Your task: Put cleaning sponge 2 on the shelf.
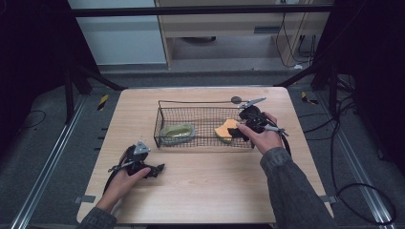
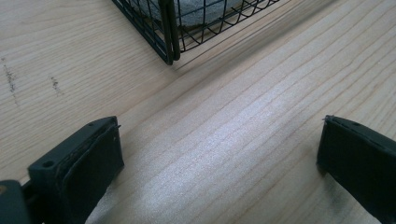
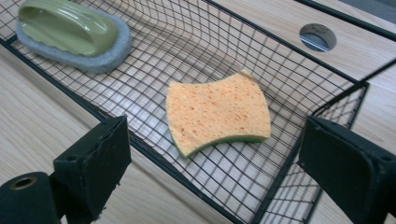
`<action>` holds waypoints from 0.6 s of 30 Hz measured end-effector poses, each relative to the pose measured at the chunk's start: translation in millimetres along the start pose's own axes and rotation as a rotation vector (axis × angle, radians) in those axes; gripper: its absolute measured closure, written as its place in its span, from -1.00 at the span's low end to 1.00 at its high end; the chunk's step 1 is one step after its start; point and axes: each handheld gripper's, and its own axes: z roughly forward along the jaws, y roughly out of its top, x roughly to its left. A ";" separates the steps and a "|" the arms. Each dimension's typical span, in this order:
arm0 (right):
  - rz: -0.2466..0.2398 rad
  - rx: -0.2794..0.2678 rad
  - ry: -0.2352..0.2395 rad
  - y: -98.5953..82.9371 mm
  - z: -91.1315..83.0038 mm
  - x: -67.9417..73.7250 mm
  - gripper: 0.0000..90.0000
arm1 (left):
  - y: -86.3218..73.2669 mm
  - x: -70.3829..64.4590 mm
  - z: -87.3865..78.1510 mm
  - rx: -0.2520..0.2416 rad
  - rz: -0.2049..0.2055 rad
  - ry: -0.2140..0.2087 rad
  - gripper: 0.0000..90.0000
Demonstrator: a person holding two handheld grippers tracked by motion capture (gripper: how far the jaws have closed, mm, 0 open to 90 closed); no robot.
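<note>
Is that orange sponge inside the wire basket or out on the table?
Inside. The orange sponge lies flat on the mesh floor of the wire basket, its walls around it. The right hand-held gripper hovers over it, jaws wide apart.

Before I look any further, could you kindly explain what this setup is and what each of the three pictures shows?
A person sits at a wooden table with a hand-held two-jaw gripper in each hand. The high view looks down from above; the other two come from cameras riding on the grippers. On the table stands a black wire basket holding a green-handled scrubber and an orange sponge. The right gripper hovers at the basket's near edge by the sponge, jaws open, holding nothing. The left gripper rests low over bare table, also open and empty.
</note>
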 end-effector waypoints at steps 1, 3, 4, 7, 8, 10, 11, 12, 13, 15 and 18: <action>0.001 0.000 -0.005 -1.5 -0.8 -1.3 -0.80 | 0.0 -0.2 0.2 -0.003 -0.003 0.000 -1.00; 0.007 0.000 -0.015 -4.8 -3.2 -3.8 -0.79 | 0.0 -0.2 0.2 -0.002 -0.003 0.000 -1.00; 0.008 -0.007 -0.028 -8.4 -7.5 -6.3 -0.75 | 0.0 -0.2 0.2 -0.003 -0.003 0.000 -1.00; 0.013 -0.022 -0.031 -13.5 -13.1 -8.4 -0.72 | 0.0 -0.1 0.1 -0.002 -0.002 0.000 -1.00; 0.019 -0.033 -0.030 -16.6 -15.9 -9.7 -0.71 | 0.0 -0.2 0.2 -0.002 -0.003 0.000 -1.00; 0.024 -0.050 -0.026 -23.5 -21.9 -12.0 -0.71 | 0.0 0.0 0.0 -0.001 -0.001 0.000 -1.00; 0.023 -0.054 -0.027 -25.8 -23.5 -12.5 -0.71 | 0.0 -0.2 0.2 -0.002 -0.003 0.000 -1.00; 0.023 -0.060 -0.029 -29.0 -25.7 -13.1 -0.71 | 0.0 -0.2 0.2 -0.002 -0.003 0.000 -1.00; 0.021 -0.066 -0.033 -32.3 -27.8 -13.4 -0.71 | 0.0 0.0 0.0 0.000 0.000 0.000 -1.00; 0.019 -0.078 -0.043 -39.2 -32.6 -14.0 -0.71 | 0.0 -0.2 0.2 -0.003 -0.003 0.000 -1.00; 0.023 -0.107 -0.056 -52.1 -39.4 -15.9 -0.71 | 0.0 -0.2 0.2 -0.003 -0.003 0.000 -1.00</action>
